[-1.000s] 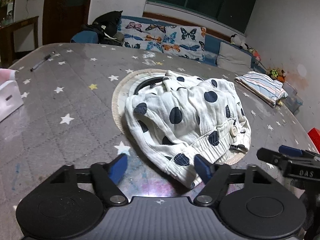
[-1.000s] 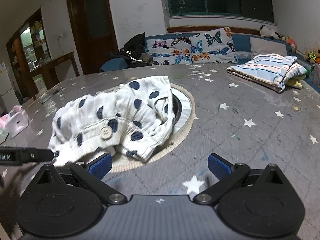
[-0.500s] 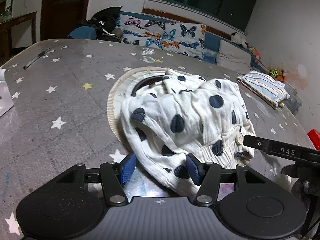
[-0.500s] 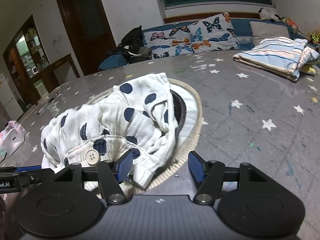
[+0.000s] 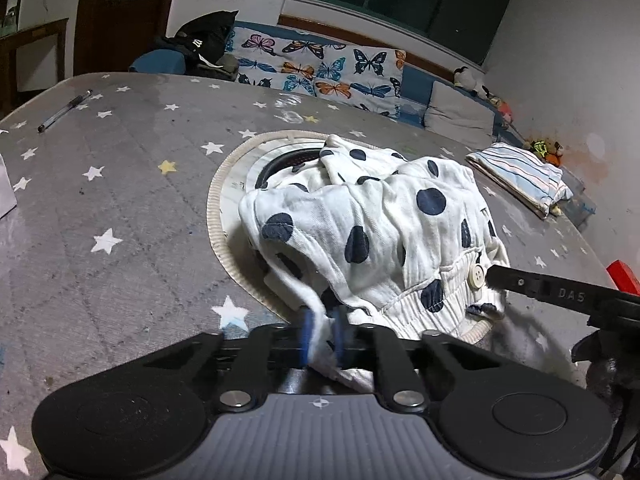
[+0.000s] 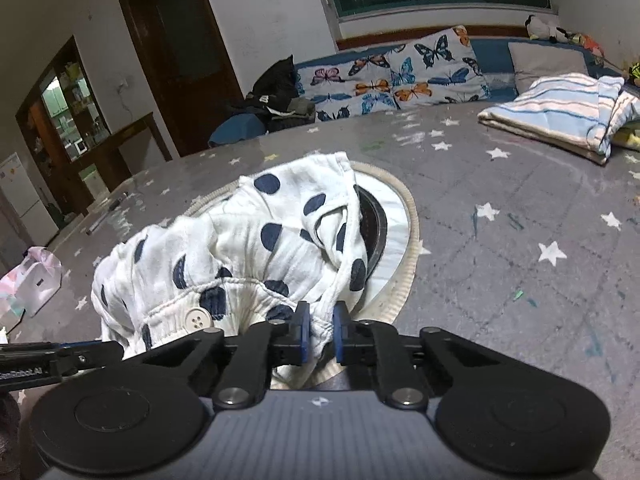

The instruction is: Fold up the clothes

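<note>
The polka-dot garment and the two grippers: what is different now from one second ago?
Both grippers came forward and went from wide open to closing: the left gripper and the right gripper each now pinch the near edge of the polka-dot garment. The garment remains bunched over the round mat; the striped folded cloth has not moved.

The polka-dot garment [image 5: 384,236] hid most of the round opening [image 5: 288,162] in the worktop [image 5: 120,200]. At nine o'clock, a white box [image 5: 6,192] was cut off by the edge. The left tongs' [image 5: 322,334] pads [image 5: 306,332] were blurred.

Open tabletop [image 6: 520,280] right of garment [image 6: 260,240]
</note>
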The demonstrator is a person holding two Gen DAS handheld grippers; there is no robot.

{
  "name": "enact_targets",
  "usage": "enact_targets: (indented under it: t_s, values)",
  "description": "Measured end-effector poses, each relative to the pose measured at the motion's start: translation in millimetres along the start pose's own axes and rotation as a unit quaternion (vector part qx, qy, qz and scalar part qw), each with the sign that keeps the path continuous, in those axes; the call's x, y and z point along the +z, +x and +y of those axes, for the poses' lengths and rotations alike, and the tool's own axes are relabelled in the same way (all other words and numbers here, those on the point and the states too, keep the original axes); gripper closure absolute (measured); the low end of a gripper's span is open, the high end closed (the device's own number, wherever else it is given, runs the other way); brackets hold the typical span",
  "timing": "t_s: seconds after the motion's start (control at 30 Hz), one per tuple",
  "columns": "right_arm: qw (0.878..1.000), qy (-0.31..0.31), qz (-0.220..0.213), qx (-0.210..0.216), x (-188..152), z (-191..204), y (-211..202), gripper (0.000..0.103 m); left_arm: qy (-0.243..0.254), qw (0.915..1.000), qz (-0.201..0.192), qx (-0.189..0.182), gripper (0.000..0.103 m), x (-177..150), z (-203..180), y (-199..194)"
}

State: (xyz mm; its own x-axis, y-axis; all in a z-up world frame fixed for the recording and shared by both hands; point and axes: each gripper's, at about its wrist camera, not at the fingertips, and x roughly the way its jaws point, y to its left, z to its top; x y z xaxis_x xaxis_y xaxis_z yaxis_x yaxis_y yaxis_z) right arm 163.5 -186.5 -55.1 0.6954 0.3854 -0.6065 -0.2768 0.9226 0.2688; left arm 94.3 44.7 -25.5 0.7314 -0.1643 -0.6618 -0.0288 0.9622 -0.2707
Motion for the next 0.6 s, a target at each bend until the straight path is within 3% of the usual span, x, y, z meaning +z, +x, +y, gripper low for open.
enact_targets:
  t_s: [0.37,0.6]
  values:
    - [0.999,-0.013,-0.029,0.028,3.0,-0.2,-54.4,0.095,0.008,0.9993,-0.024,-0.028,0.101,8.6,11.3,-44.2]
    - [0.998,-0.025,-0.030,0.057,-10.0,2.4,-104.3,0.095,0.003,0.9979,-0.012,-0.064,0.102,-4.8,20.8,-77.0]
